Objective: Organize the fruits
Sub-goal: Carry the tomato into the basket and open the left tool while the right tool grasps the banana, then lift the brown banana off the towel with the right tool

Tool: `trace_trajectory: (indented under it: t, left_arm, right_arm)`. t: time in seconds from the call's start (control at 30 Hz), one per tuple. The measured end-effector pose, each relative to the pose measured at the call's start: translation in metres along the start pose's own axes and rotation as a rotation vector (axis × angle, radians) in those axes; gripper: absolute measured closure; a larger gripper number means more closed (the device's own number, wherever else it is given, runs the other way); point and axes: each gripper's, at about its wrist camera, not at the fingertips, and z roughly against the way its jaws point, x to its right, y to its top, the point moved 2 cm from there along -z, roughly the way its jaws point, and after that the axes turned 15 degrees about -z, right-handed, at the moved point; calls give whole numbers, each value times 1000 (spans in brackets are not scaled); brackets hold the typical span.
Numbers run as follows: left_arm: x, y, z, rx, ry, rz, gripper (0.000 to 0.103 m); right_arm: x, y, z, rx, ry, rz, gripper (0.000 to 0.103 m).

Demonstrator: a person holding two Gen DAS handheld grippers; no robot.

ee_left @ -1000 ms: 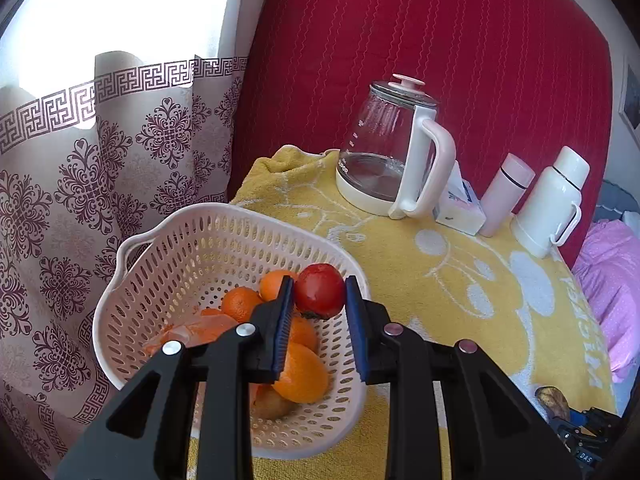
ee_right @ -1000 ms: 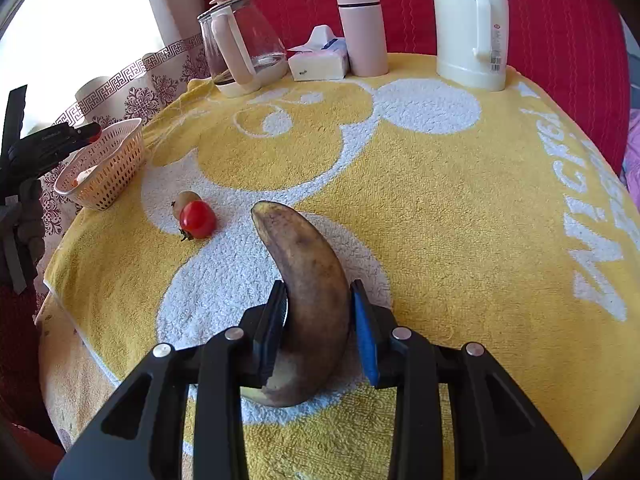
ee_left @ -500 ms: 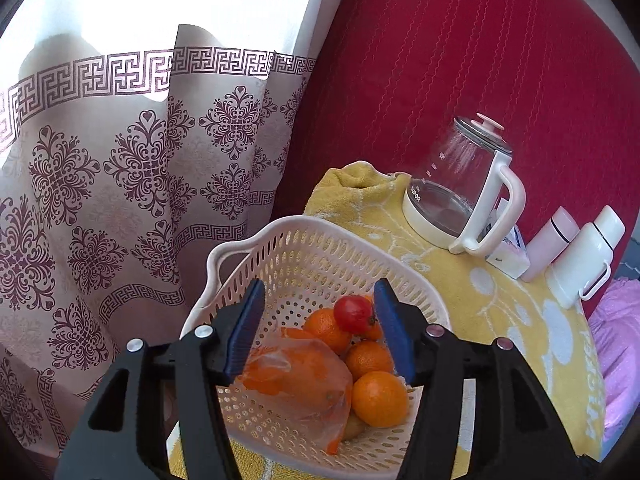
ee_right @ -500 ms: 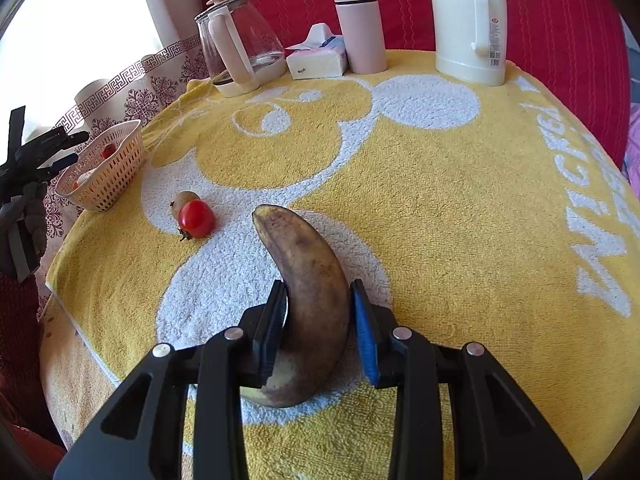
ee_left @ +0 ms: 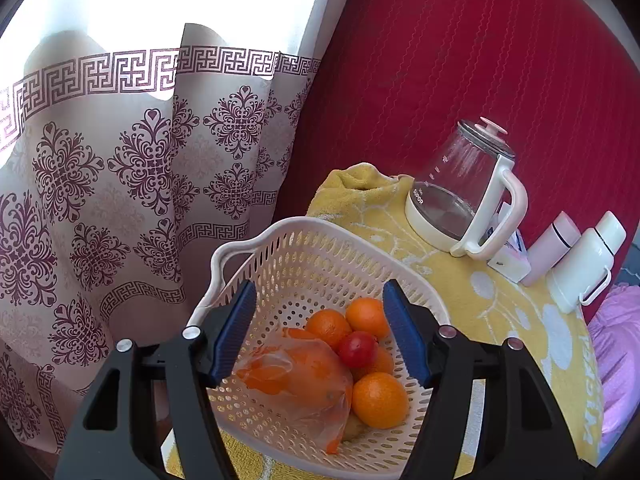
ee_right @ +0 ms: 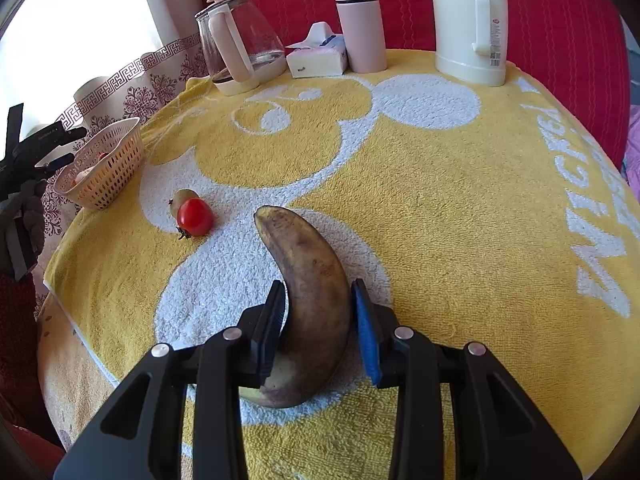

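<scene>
**Hidden and cut-off parts**

A brownish fruit (ee_left: 352, 426) in the white perforated plastic basket (ee_left: 320, 236) is mostly covered by oranges and a clear plastic bag (ee_left: 296, 380). The near end of the browned banana (ee_right: 312, 292) is hidden behind the gripper finger (ee_right: 272, 328).

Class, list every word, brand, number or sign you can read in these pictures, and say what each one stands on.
"SUPOR": on the glass kettle, near its base.
"MICKEY", partly cut off at the picture's edge: large white letters on the yellow towel.
Label on the white flask: too small to read.
Print on the tissue pack: too blurred to read.
Marks up the kettle's side: unreadable.
</scene>
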Motion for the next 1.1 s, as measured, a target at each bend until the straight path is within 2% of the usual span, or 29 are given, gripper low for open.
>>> trace_trajectory:
  t: [0.23, 0.53, 0.77, 0.97, 1.03, 1.1]
  left_arm:
    - [7, -1, -1, -4, -5, -16, 29]
    - [7, 0, 0, 0, -9, -13, 29]
    - [1, 1, 4, 9, -10, 4, 29]
    - [-3, 3, 8, 20, -12, 24, 29]
    - [-4, 3, 9, 25, -12, 30, 29]
    - [-7, 4, 11, 29, -11, 39, 29]
  right_arm:
    - [-3, 0, -1, 1, -18, 17, 67]
    - [-7, 1, 7, 33, -41, 31, 69]
    - [-18, 11, 19, 47, 50, -22, 70]
    - [-48, 30, 21, 58, 123, -9, 70]
    - [-61, 39, 22, 69, 146, -1, 80]
    - [-76, 50, 24, 92, 177, 13, 80]
